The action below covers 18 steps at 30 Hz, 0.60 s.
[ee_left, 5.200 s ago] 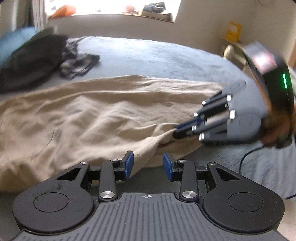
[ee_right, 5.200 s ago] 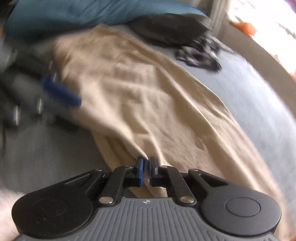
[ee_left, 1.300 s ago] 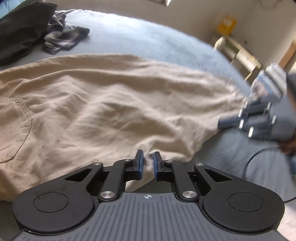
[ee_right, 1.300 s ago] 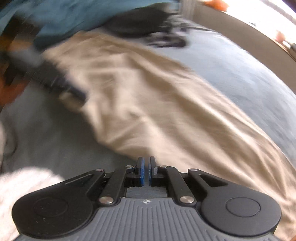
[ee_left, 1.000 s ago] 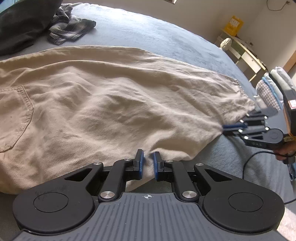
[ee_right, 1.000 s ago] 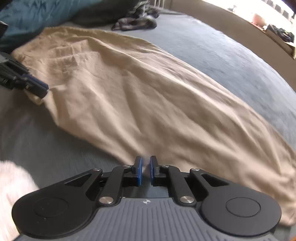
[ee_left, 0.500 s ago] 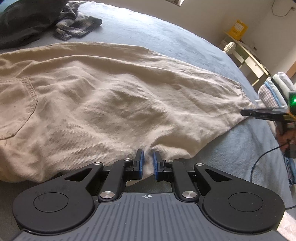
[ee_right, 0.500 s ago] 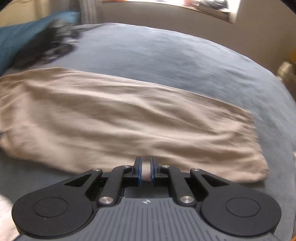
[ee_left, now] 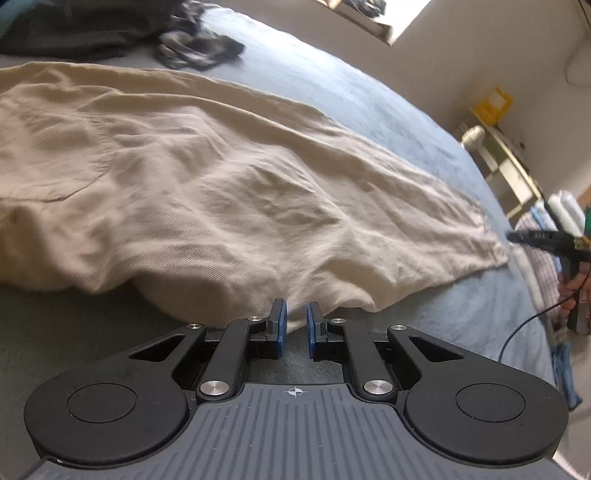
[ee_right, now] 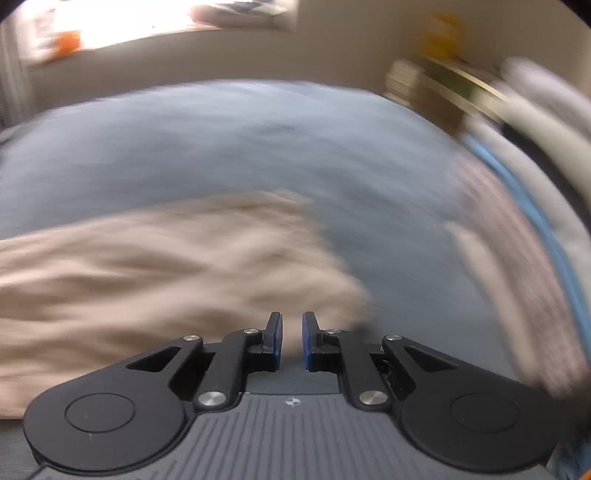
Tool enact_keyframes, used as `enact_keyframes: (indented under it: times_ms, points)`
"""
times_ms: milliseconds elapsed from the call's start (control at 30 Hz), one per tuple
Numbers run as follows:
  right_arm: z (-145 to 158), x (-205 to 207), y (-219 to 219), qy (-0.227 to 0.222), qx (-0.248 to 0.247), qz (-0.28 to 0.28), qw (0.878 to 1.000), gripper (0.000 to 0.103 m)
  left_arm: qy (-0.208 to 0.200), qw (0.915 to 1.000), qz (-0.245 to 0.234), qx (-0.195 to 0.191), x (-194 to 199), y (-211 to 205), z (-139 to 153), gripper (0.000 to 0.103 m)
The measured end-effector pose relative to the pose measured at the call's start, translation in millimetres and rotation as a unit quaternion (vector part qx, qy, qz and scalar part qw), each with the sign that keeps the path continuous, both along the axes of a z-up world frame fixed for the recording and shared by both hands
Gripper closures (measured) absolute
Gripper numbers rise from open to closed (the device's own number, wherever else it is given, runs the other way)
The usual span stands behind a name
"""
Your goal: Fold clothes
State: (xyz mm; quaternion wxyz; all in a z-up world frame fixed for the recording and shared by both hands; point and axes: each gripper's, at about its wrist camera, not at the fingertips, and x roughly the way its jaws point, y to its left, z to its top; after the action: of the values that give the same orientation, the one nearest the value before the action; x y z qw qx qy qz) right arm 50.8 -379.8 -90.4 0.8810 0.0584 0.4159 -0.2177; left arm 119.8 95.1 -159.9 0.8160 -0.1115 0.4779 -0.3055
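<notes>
Left wrist view, far left: a dark garment [ee_left: 85, 29] lies at the head of the bed, with a crumpled plaid item [ee_left: 195, 50] just beside it. Below these, the beige trousers [ee_left: 207, 192] lie spread lengthwise across the grey-blue bed cover [ee_left: 332, 96], waist end with a back pocket to the left, leg end tapering toward the right. The cloth is wrinkled and humped at mid-length.

Centre, near edge: the left tool [ee_left: 294, 325] sits at the trousers' near edge. Its blue pads stand only a narrow gap apart, almost fully closed, and a fold of the beige hem lies between them; it has hold of that edge.

Right: a pale shelf unit [ee_left: 506, 166] with a yellow item [ee_left: 493, 105] on top stands against the wall. Beyond the leg end, a stack of folded clothes [ee_left: 546, 258] rests on the bed. The right tool [ee_left: 532, 236] appears at the picture's right edge, just past the hem corner, held by a hand [ee_left: 570, 291]; a black cable [ee_left: 524, 328] trails from it.

Right wrist view, heavily blurred: the trousers [ee_right: 147, 277] fill the lower left, the bed cover [ee_right: 258, 147] lies behind, the folded stack [ee_right: 517, 240] to the right. The right tool [ee_right: 291, 339] has its jaws opening, a small gap showing; beige cloth lies in line with that gap. Whether the pads press on it cannot be told.
</notes>
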Motion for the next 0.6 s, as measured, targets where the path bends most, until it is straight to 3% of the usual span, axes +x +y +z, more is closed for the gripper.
enact_keyframes:
  times_ms: [100, 167, 300, 400, 500, 600]
  points:
    - [19, 47, 63, -0.02, 0.004, 0.123, 0.992, 0.086, -0.009, 0.9994, 0.026, -0.021, -7, 15, 13, 0.093]
    - [29, 77, 109, -0.03, 0.009, 0.199, 0.98, 0.081, -0.018, 0.998, 0.041, -0.044, -9, 28, 23, 0.093]
    - [32, 132, 191, -0.03, 0.069, 0.312, 0.947, 0.08, -0.024, 0.9913, 0.092, -0.092, 0, 52, 30, 0.09]
    - [20, 175, 247, -0.011, 0.119, 0.356, 0.927, 0.08, -0.029, 0.988, 0.133, -0.073, 17, 60, 23, 0.09]
    - [5, 209, 291, 0.02, 0.139, 0.377, 0.916, 0.08, 0.01, 0.9832, 0.179, -0.034, 30, 66, 1, 0.09]
    - [-14, 238, 328, 0.048, 0.14, 0.383, 0.912, 0.08, 0.031, 0.9743, 0.208, -0.08, 24, 80, -14, 0.089]
